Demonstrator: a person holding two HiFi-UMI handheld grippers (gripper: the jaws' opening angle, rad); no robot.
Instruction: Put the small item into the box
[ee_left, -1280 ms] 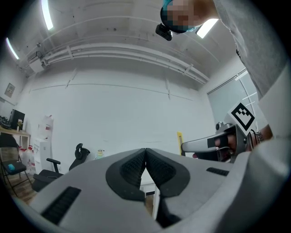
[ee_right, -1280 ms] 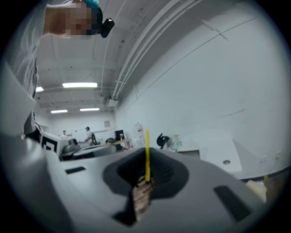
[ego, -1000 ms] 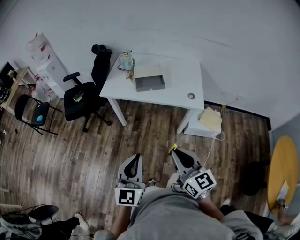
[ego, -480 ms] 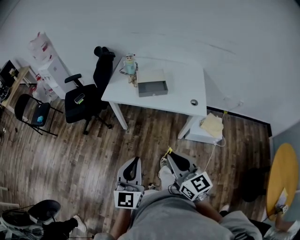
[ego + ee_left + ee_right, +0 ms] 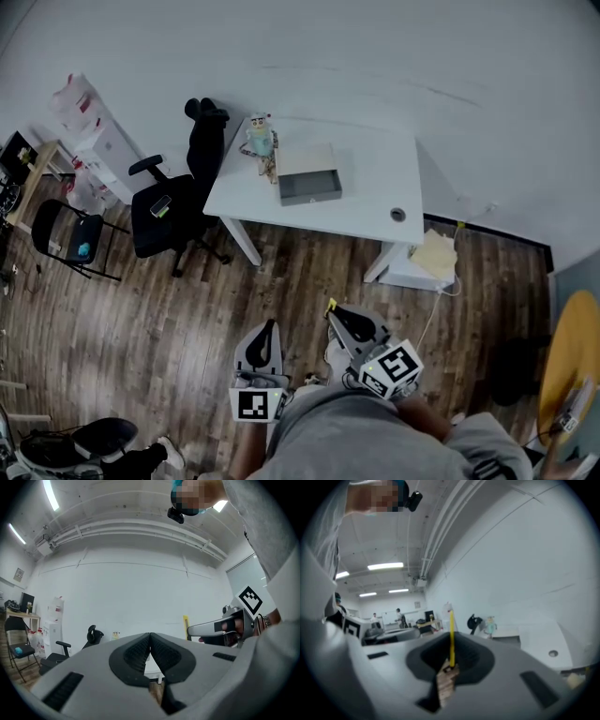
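Note:
An open grey box (image 5: 309,186) lies on the white table (image 5: 366,187) far ahead in the head view. A small round item (image 5: 397,215) sits near the table's right front edge, and it shows again (image 5: 553,653) in the right gripper view. My right gripper (image 5: 334,310) is held low near my body, shut on a thin yellow strip (image 5: 451,637) that sticks up from its tips. Beside it my left gripper (image 5: 270,325) is shut with nothing in it; its pads (image 5: 140,653) meet. Both are well short of the table.
A pale figurine (image 5: 260,136) stands at the table's left back corner. A black office chair (image 5: 159,211) draped with dark cloth stands left of the table, with a folding chair (image 5: 66,234) farther left. A yellowish bundle (image 5: 436,253) lies under the table's right end. The floor is wood.
The table and box have slid a little lower and to the right in the head view. Both grippers stay shut and sit slightly lower in the frame.

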